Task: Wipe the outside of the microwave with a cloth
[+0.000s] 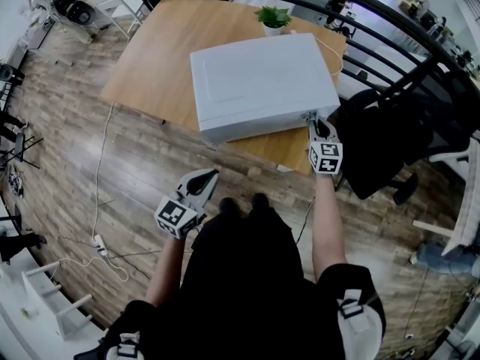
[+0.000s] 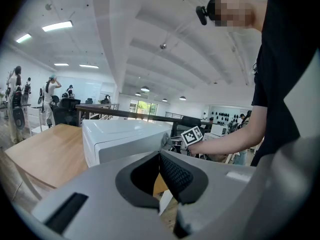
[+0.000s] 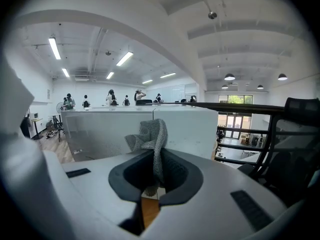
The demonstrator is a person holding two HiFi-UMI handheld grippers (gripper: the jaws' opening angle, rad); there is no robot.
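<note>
The white microwave sits on the right part of the wooden tabletop, close to its near edge, with a small potted plant behind it at the far edge. The right gripper is at the microwave's near right corner, its jaws clamped on a crumpled grey cloth that rests against the casing. The left gripper hangs off the tabletop above the wooden floor, its jaws closed together on nothing.

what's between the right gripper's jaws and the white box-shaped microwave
A crumpled grey knitted cloth, pinched in the right gripper, fills that gap; the right gripper view shows it.
</note>
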